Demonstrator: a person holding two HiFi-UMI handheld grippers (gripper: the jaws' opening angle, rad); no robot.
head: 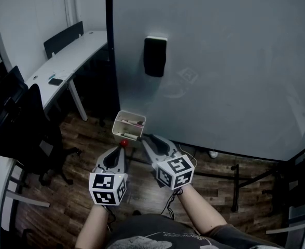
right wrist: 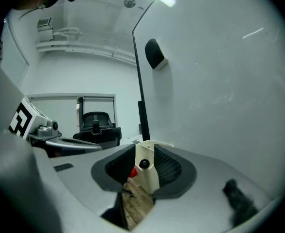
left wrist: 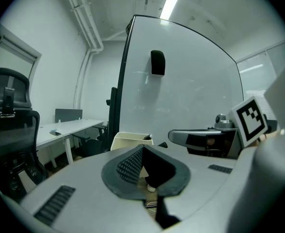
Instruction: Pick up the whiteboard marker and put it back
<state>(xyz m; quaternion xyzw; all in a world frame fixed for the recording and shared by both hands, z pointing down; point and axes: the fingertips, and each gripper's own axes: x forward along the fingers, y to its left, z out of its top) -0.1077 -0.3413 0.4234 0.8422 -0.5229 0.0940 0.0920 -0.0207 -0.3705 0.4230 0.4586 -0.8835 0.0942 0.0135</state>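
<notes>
Hanging at the foot of the whiteboard [head: 220, 61], a cream box [head: 132, 113] holds what looks like the whiteboard marker [head: 133, 122], though it is small and dim there. The right gripper [head: 145, 138] is spread at the box's near edge, pinching nothing. The left gripper [head: 122, 148] is pressed together, empty, just beside a red knob [head: 124, 143].

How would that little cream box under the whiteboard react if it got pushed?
The cream box looks thin-walled and stiff, so probably light. It seems to hang on the lower edge of the whiteboard, so a push might slide or unhook it. Markers lying inside would likely rattle.
</notes>
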